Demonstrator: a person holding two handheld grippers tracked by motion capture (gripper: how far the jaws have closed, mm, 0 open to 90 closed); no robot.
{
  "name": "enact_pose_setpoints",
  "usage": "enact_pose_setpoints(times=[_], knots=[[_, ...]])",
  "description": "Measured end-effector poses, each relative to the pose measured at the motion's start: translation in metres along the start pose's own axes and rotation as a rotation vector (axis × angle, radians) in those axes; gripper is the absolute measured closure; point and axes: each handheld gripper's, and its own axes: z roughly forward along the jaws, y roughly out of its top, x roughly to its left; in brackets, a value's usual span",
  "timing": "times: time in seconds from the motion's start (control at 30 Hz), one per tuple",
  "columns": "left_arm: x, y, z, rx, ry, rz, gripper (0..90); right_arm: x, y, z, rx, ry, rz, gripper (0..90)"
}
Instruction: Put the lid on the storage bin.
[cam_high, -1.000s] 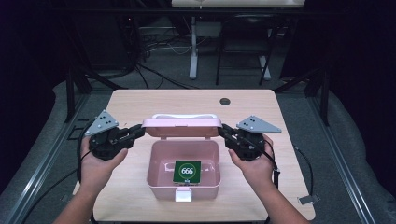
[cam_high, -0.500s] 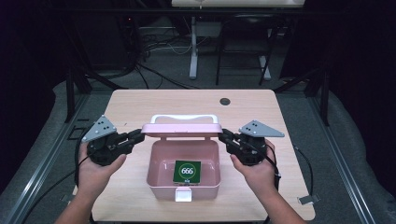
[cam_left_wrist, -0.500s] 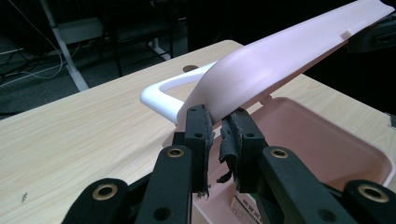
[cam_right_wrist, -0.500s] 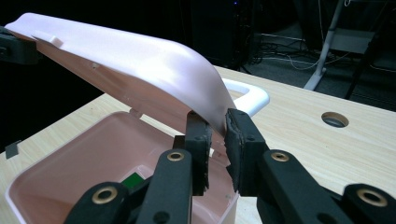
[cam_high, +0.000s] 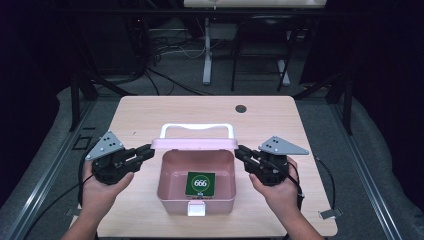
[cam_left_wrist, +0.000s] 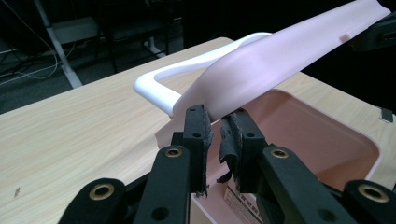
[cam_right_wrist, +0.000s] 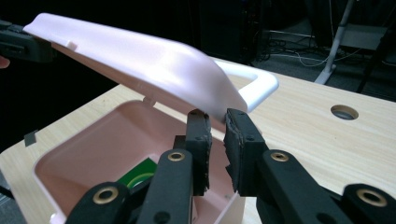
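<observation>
- Pink box (cam_high: 196, 200) sits near front-middle of worktop (cam_high: 150, 115); lid (cam_high: 195, 144) raised over box's back edge.
- Left gripper (cam_high: 146, 150) and right gripper (cam_high: 242, 151): jaws nearly closed at the lid's ends; left just opened slightly, grip uncertain.
- Advice: move both ends evenly, avoid twisting lid.
- Count: one box, one lid, one green card (cam_high: 200, 183) inside, two grippers.

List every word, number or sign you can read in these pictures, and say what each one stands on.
"666": white digits in a white ring on the green card lying inside the open pink box.
The print on that card's edge in the left gripper view is too blurred to read.
The white tab on the box front bears no readable text.
</observation>
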Motion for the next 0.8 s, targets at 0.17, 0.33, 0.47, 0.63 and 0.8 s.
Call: enact_pose_setpoints(times=[0.17, 0.33, 0.47, 0.63, 0.8], knots=[[-0.002, -0.005, -0.002, -0.002, -0.006, -0.004, 78.9, 0.001, -0.006, -0.006, -0.002, 0.009, 0.011, 79.4], [-0.004, -0.01, -0.004, -0.001, -0.015, -0.011, 78.8, 0.0, -0.013, -0.011, 0.006, 0.007, 0.02, 79.2], [-0.006, -0.015, -0.006, -0.001, -0.02, -0.016, 78.6, -0.004, -0.019, -0.012, 0.008, -0.014, 0.023, 77.6], [-0.008, -0.02, -0.007, -0.004, -0.023, -0.019, 78.4, -0.012, -0.029, -0.011, -0.004, -0.054, 0.025, 73.0], [-0.011, -0.025, -0.008, -0.008, -0.022, -0.016, 78.4, -0.017, -0.038, -0.009, 0.004, -0.09, 0.025, 69.6]])
